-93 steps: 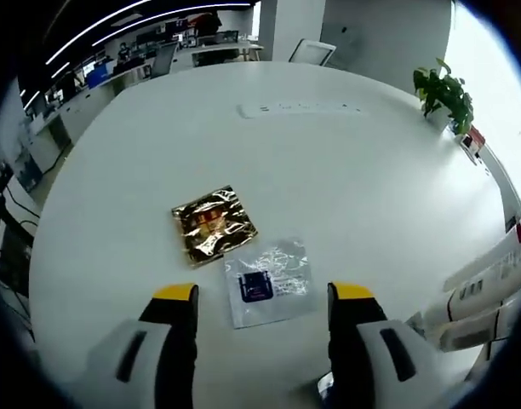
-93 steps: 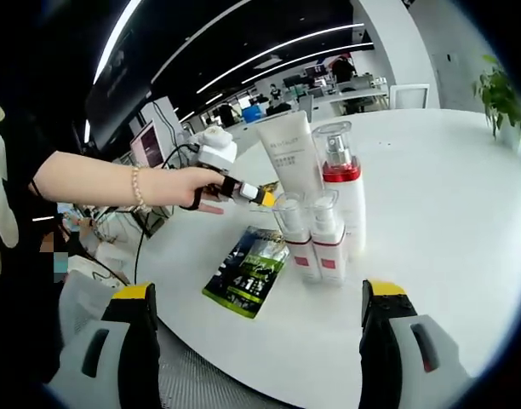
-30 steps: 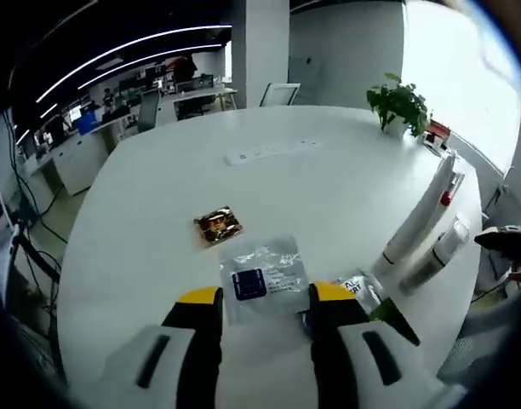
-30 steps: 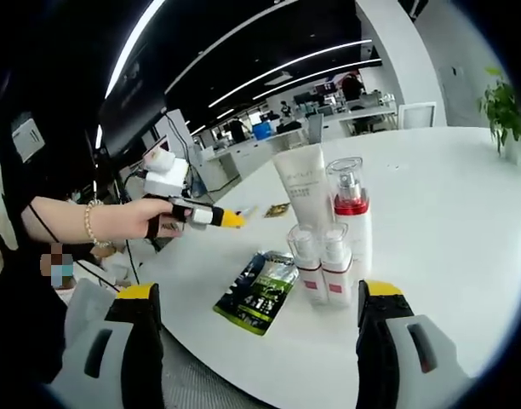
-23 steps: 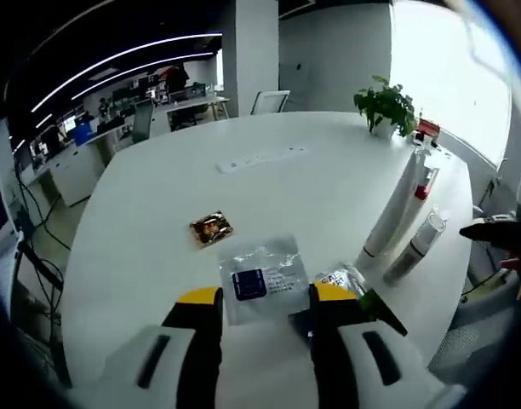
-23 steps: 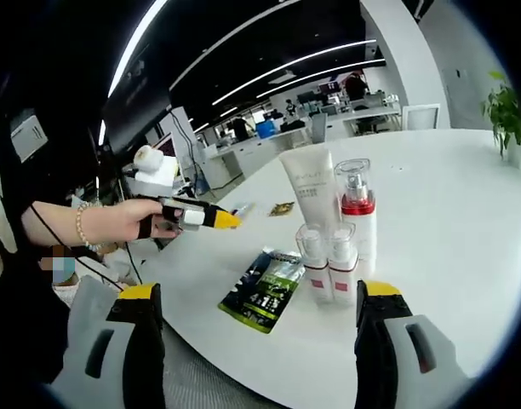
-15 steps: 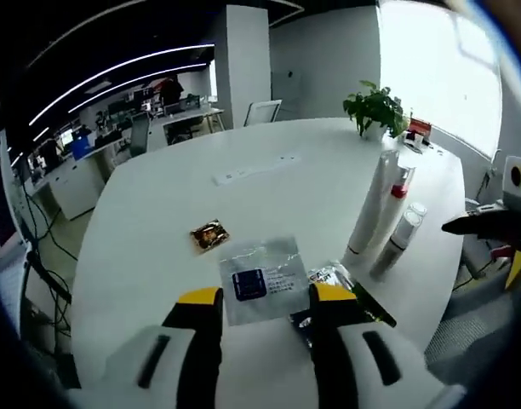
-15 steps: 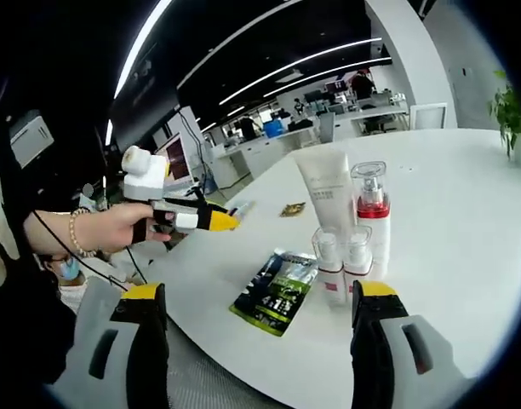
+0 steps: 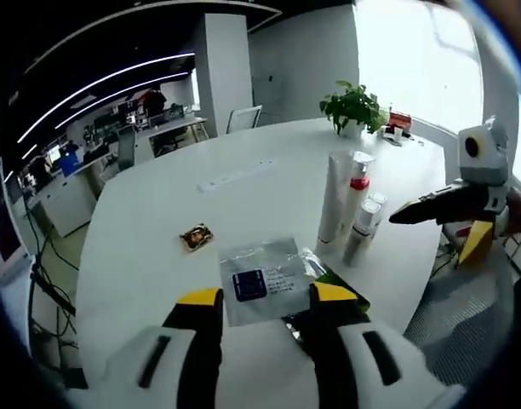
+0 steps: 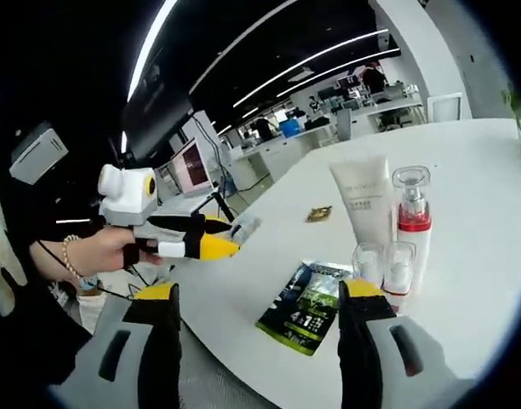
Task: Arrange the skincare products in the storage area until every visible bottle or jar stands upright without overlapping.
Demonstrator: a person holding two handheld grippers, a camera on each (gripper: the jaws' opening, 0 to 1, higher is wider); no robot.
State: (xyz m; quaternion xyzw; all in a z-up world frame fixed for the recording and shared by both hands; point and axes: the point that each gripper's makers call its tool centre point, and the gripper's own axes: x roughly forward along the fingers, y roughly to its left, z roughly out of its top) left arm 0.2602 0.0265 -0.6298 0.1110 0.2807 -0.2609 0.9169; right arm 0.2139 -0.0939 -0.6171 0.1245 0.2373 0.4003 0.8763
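The left gripper [image 9: 260,296] held its jaws clenched on the clear sachet [image 9: 262,279], apparently lifting it off the counter [image 9: 141,230], while the right gripper [image 10: 259,300] hovered released at six o'clock of the upright bottles [image 10: 395,247].

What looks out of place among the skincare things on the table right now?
The bottles and tube stand upright in a tight cluster. Odd ones out: a green sachet lying flat beside them, a small gold packet alone farther off, and a clear sachet pinched in the left tool, off the table.

left gripper [image 9: 259,298] pinches clear sachet [image 9: 263,279] above white table [image 9: 150,230].
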